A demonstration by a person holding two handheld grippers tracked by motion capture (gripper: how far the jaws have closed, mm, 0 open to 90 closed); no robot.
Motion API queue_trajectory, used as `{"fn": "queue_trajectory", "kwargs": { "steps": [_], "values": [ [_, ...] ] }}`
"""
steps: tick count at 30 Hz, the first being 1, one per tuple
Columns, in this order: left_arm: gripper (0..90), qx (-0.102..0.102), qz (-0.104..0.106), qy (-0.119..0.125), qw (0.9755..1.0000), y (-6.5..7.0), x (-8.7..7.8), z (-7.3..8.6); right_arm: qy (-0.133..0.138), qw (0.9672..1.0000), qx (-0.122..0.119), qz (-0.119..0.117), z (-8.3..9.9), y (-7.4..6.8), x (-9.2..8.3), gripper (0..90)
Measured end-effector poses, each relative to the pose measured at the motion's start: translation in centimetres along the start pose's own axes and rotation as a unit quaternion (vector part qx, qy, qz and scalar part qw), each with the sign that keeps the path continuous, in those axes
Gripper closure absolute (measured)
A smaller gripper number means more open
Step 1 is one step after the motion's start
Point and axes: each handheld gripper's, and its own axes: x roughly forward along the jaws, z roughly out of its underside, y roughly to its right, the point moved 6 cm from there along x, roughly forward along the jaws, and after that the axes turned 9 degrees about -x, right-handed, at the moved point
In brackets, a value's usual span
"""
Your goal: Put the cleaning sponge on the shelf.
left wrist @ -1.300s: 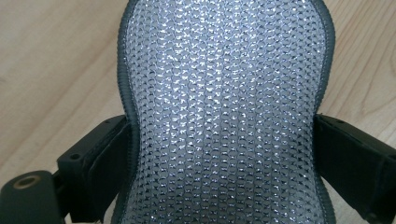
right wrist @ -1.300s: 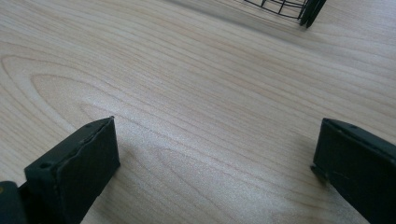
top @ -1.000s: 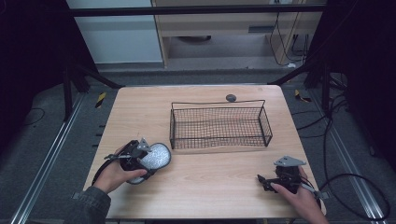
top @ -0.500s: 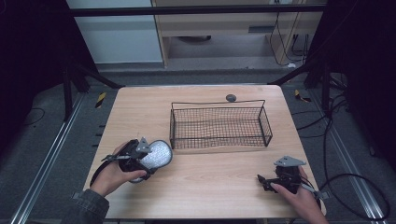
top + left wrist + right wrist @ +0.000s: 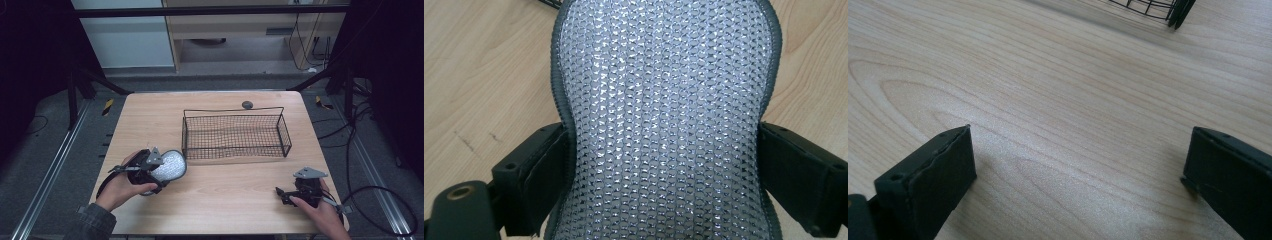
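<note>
A silver mesh pad (image 5: pixel 169 166) with a dark bound edge is held at the table's front left, just above the wood. My left gripper (image 5: pixel 156 169) is shut on it. In the left gripper view the pad (image 5: pixel 664 75) runs up between the two black jaws of the left gripper (image 5: pixel 664 175), which press on its narrow waist from both sides. My right gripper (image 5: pixel 283 193) rests low at the front right, open, with a hand behind it. In the right gripper view the right gripper (image 5: pixel 1078 170) has its jaws wide apart over bare wood.
A black wire basket (image 5: pixel 233 111) stands at the middle of the wooden table (image 5: pixel 225 200), with nothing seen inside. A small dark round object (image 5: pixel 247 105) lies just behind it. The basket's corner (image 5: pixel 1178 12) shows at the top of the right gripper view.
The left gripper and the mesh pad have shifted slightly to the right. The right gripper has stayed where it was.
</note>
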Motion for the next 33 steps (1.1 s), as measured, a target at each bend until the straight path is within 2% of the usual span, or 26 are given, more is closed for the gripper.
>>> {"fn": "queue_trajectory", "kwargs": {
  "steps": [10,15,23,27,33],
  "values": [
    [9.9,0.006,-0.012,0.013,0.9998,-1.2,-2.7,-2.1,0.0,1.0,0.0,0.0,0.0,0.0,0.0,0.4],
    [10.0,0.011,-0.024,0.01,0.9996,-2.2,-3.2,-3.5,-0.001,1.0,0.001,0.001,0.0,0.0,0.0,0.4],
    [10.4,0.02,-0.026,0.019,0.9993,-2.9,-4.2,-5.9,0.0,1.0,0.0,0.0,0.0,0.0,0.0,0.4],
    [10.6,0.025,-0.026,0.017,0.9992,-3.1,-4.1,-7.1,-0.001,1.0,0.0,0.0,0.0,0.0,0.0,0.4],
    [10.6,0.021,-0.024,0.023,0.9992,-3.0,-3.4,-8.2,0.0,1.0,0.0,0.0,0.0,0.0,0.0,0.3]
  ]
}}
